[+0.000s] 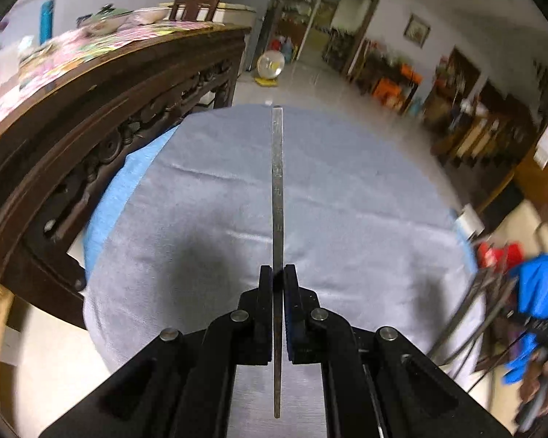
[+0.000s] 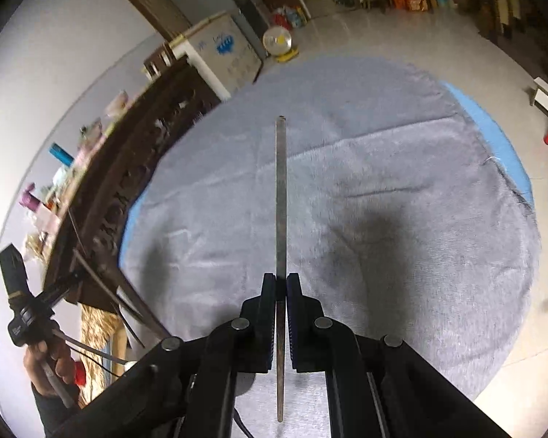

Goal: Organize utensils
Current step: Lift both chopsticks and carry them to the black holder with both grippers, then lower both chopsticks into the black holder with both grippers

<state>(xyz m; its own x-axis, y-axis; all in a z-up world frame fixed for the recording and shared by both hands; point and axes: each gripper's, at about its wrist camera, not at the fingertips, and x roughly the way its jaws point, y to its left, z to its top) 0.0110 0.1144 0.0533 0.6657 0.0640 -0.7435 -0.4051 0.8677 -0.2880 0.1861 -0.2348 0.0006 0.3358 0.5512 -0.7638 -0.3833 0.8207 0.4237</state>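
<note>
Your left gripper (image 1: 278, 273) has its jaws clamped on a chopstick (image 1: 277, 182), a flat metal one that runs straight forward from the jaws above the grey cloth (image 1: 365, 200). Your right gripper (image 2: 281, 281) does the same: jaws pinched on a second chopstick (image 2: 281, 200), which points ahead over that cloth. Both sticks are held near their rear part, with a short length trailing back between the fingers. A carved dark table (image 1: 91, 102) stands just beside the cloth, on its left edge.
</note>
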